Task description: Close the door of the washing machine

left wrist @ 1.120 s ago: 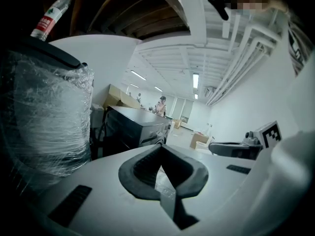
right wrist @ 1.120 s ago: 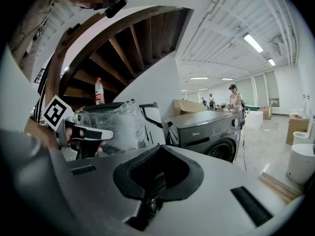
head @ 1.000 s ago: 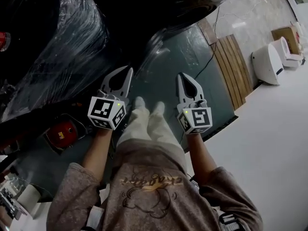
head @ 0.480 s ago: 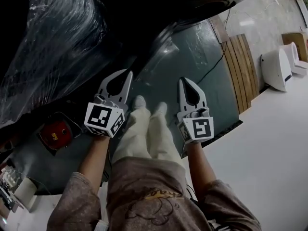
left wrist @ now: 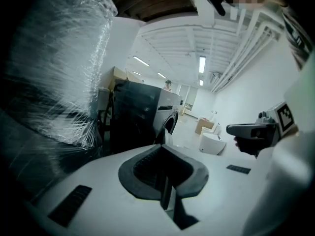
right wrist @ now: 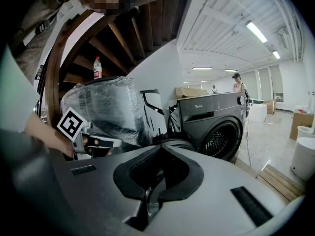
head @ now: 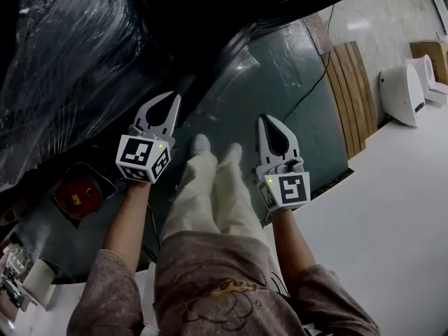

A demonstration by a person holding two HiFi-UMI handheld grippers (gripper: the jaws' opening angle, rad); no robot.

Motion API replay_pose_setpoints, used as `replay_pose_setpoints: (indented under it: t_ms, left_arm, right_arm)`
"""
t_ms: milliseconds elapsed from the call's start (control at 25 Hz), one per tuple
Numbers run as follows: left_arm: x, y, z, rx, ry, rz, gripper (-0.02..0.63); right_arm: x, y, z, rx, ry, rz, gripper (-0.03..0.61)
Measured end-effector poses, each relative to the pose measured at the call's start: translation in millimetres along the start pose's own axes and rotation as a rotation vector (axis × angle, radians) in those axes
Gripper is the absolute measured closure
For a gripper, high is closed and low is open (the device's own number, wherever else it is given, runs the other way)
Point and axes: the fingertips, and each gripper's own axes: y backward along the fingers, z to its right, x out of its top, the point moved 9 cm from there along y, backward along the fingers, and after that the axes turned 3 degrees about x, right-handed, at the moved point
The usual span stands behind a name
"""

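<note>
Nearest, the left gripper (left wrist: 161,146) is showing its jaws pressed together at the tips, with nothing in the dark padded hollow behind them. The right gripper (right wrist: 159,147) is likewise closed on nothing. In the head view both are hanging out in front of the person's legs, just apart from each other and touching nothing.

Past the left one, a bulky load wrapped in plastic film (left wrist: 54,73) is filling that side. Farther on, well away from both grippers, the dark Midea washing machine (right wrist: 216,114) is standing on the floor. Its round drum opening (right wrist: 219,139) is showing bare perforated metal, and as far as it can be seen nothing is lying inside. A dark ring (right wrist: 180,142) just beside the opening, partly hidden by the jaws, is probably the door standing swung out.

That door is likely going to feel rigid and fairly light on its hinge, with a smooth rim. Closed tips pushing flat on the rim's free edge, opposite the hinge, are probably suiting it best, with a firm last press for the latch.

Beyond, cardboard boxes (right wrist: 189,92) are sitting behind the machine.
</note>
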Motion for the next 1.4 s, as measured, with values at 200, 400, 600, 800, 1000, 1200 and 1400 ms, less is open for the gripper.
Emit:
replay_pose_setpoints:
  t_ms: [200, 400, 600, 800, 1000, 1200, 1400]
  left_arm:
    - [-21.8, -21.9, -17.4, -0.005, -0.010, -0.053, 0.612]
    - [-39.4, -35.4, -26.8, -0.035, -0.037, -0.126, 0.612]
    - [-41.8, -36.2, -26.1, -0.058, -0.033, -0.138, 0.612]
    - [-42.4, -37.9, -23.4, -0.084, -0.043, -0.144, 0.612]
    - [-49.3, -41.0, -14.7, -0.133, -0.046, -0.161, 0.612]
    - [-56.4, -47.6, 0.9, -0.199, -0.041, -0.178, 0.612]
    - [-63.3, -60.4, 25.5, -0.270, -0.040, -0.196, 0.612]
  right_arm:
    - [-6.8, -0.2, -1.6, -0.003, 0.001, -0.007, 0.581]
    - [-12.6, 0.4, -2.5, -0.004, 0.007, -0.008, 0.581]
    - [-17.9, 0.9, -4.3, -0.014, -0.028, -0.036, 0.581]
    - [-27.1, -1.1, -1.1, -0.028, -0.029, -0.023, 0.581]
    - [-32.0, 0.1, -1.2, -0.046, -0.041, -0.033, 0.581]
    - [-35.4, 7.6, 1.1, -0.074, -0.039, -0.030, 0.581]
    - [-45.2, 24.3, 13.6, -0.138, -0.056, -0.036, 0.581]
